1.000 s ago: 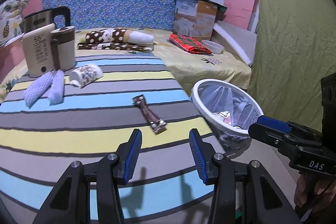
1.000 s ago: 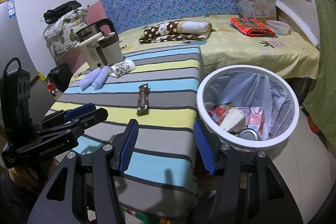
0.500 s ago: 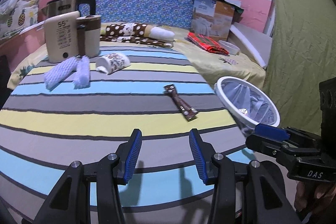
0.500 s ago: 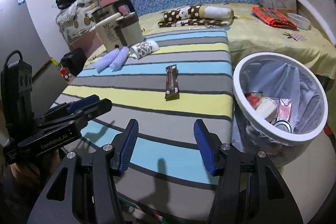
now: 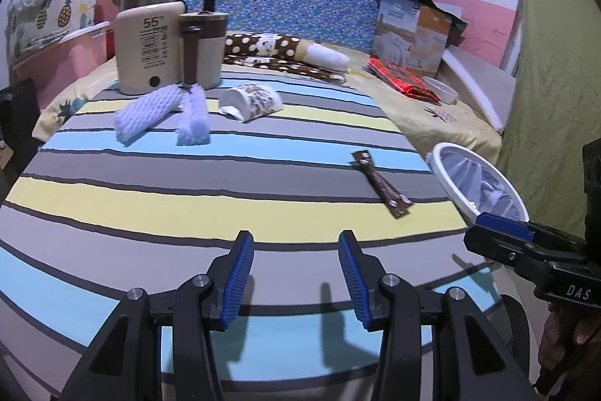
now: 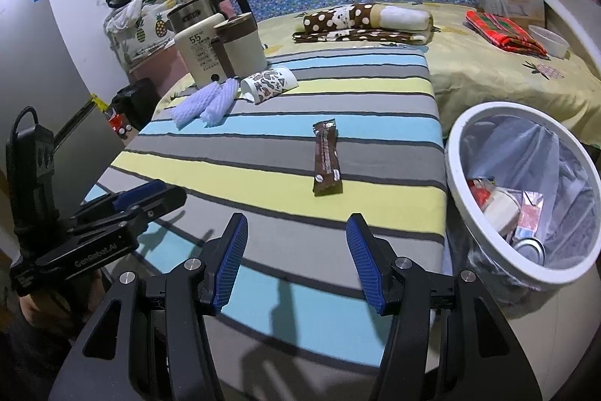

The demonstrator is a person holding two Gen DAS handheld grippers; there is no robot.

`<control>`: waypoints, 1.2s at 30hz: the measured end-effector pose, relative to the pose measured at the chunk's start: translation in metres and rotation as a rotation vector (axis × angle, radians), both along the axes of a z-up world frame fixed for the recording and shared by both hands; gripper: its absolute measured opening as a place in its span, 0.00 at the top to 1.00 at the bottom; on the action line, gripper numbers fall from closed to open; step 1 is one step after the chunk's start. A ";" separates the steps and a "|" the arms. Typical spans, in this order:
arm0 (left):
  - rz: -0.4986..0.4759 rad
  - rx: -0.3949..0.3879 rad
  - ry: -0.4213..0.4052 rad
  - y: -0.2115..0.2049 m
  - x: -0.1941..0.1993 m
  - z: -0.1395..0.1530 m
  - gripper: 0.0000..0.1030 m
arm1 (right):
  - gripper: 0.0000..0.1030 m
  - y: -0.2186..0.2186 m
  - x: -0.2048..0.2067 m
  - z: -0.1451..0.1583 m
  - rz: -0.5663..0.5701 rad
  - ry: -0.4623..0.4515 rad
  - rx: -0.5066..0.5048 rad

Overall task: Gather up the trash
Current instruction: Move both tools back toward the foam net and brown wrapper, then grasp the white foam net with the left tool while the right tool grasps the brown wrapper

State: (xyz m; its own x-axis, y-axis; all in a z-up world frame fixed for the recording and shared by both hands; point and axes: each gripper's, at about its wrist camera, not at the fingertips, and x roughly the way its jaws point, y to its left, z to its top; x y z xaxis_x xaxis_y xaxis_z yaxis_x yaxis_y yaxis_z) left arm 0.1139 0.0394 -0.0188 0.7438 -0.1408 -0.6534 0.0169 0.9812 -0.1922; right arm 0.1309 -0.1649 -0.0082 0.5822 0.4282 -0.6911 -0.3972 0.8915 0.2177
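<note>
Both tongs spread wide and empty, left tongs [image 5: 296, 273], right tongs [image 6: 296, 262], above striped cloth [image 6: 263, 183]

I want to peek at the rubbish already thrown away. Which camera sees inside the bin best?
The right wrist view. It looks down into the white bin, so wrappers and a round tin show at the bottom. The left wrist view catches only the bin's rim and bag lining, partly hidden behind the right claw.

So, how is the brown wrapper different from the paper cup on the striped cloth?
The brown wrapper is flat, long and dark; the paper cup is round, pale and patterned, tipped on its side. The wrapper lies nearer the white bin; the cup lies by the kettle. Both rest untouched on the striped cloth.
</note>
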 end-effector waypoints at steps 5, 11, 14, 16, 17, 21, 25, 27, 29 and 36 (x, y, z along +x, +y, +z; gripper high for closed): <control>0.033 0.016 0.001 0.015 0.008 0.001 0.55 | 0.45 0.006 0.015 -0.003 -0.013 0.006 -0.021; 0.068 0.021 0.011 0.034 0.025 0.001 0.55 | 0.45 0.006 0.031 -0.008 -0.030 0.014 -0.037; 0.083 0.026 0.016 0.042 0.038 0.001 0.55 | 0.45 0.007 0.039 -0.012 -0.037 0.019 -0.047; 0.091 0.031 0.014 0.047 0.047 0.002 0.55 | 0.45 0.007 0.045 -0.014 -0.042 0.028 -0.053; 0.096 0.032 0.014 0.050 0.053 0.003 0.55 | 0.45 0.007 0.047 -0.015 -0.045 0.031 -0.056; 0.110 0.039 0.013 0.059 0.074 0.006 0.55 | 0.45 0.007 0.053 -0.019 -0.044 0.034 -0.058; 0.119 0.046 0.017 0.066 0.098 0.007 0.55 | 0.45 0.009 0.060 -0.023 -0.038 0.045 -0.066; 0.132 0.040 0.030 0.071 0.111 0.005 0.55 | 0.45 0.008 0.061 -0.025 -0.036 0.051 -0.067; 0.135 0.033 0.031 0.075 0.121 0.004 0.55 | 0.47 0.008 0.063 -0.027 -0.033 0.052 -0.077; 0.162 0.052 0.068 0.081 0.155 -0.008 0.55 | 0.58 0.010 0.066 -0.029 -0.008 0.067 -0.087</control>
